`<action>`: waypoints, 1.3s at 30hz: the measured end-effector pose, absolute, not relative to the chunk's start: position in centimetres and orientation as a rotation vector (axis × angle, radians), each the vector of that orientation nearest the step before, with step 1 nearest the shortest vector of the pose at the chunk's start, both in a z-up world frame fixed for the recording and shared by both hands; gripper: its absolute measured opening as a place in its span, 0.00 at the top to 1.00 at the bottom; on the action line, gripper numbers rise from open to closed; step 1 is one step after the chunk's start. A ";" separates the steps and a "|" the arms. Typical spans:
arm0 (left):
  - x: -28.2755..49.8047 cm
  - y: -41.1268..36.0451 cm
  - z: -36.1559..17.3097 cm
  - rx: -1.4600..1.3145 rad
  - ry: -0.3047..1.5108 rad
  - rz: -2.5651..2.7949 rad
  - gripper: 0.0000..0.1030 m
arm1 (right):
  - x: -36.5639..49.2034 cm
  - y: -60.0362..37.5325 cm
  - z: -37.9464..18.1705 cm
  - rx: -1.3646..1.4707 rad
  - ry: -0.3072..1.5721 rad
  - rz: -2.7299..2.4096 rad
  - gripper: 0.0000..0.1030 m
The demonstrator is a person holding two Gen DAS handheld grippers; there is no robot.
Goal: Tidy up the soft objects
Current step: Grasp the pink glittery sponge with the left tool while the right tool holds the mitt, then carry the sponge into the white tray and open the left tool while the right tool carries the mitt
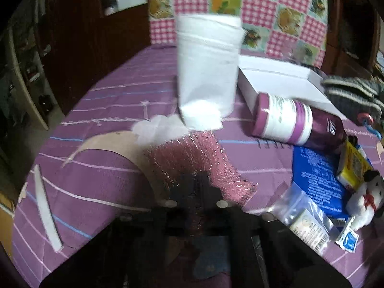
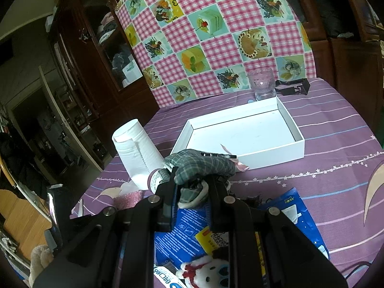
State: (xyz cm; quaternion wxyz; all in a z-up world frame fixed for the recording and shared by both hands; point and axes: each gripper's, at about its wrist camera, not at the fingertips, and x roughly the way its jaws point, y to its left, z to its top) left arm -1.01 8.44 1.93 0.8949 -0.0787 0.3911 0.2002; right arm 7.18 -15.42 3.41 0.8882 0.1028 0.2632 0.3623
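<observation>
My left tongs [image 1: 199,192] clench one pink scouring cloth [image 1: 199,158] at lower centre – long axis running up-frame. My right tongs [image 2: 193,192] grip one grey checked cloth [image 2: 201,163], lying crosswise, before one white box [image 2: 242,158].

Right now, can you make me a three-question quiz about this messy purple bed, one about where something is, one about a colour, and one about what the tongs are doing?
1. Where does the toilet paper roll stand?
A. inside the white box
B. on the purple cover, left of the white box
C. on the blue packet

2. What colour is the glittery mesh in the left tongs?
A. pink
B. green
C. yellow

3. What are the right tongs doing?
A. hanging open with nothing in them
B. gripping the bottle
C. gripping the grey checked cloth

Answers: 1 B, the roll stands beside the box, which has nothing in it. 2 A, the mesh shows sparkly pink. 3 C, the cloth is bunched between the fingers.
</observation>
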 end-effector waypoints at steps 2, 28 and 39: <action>-1.1 8.9 2.0 -0.193 0.813 0.405 0.98 | 7.2 -15.4 3.4 0.213 0.547 0.753 0.80; 0.1 4.0 11.5 -0.102 0.613 0.261 0.99 | 9.8 -18.4 6.7 0.289 0.488 0.669 0.80; 7.0 3.9 13.5 -0.084 0.603 0.207 0.99 | 14.9 -18.7 10.5 0.317 0.451 0.544 0.80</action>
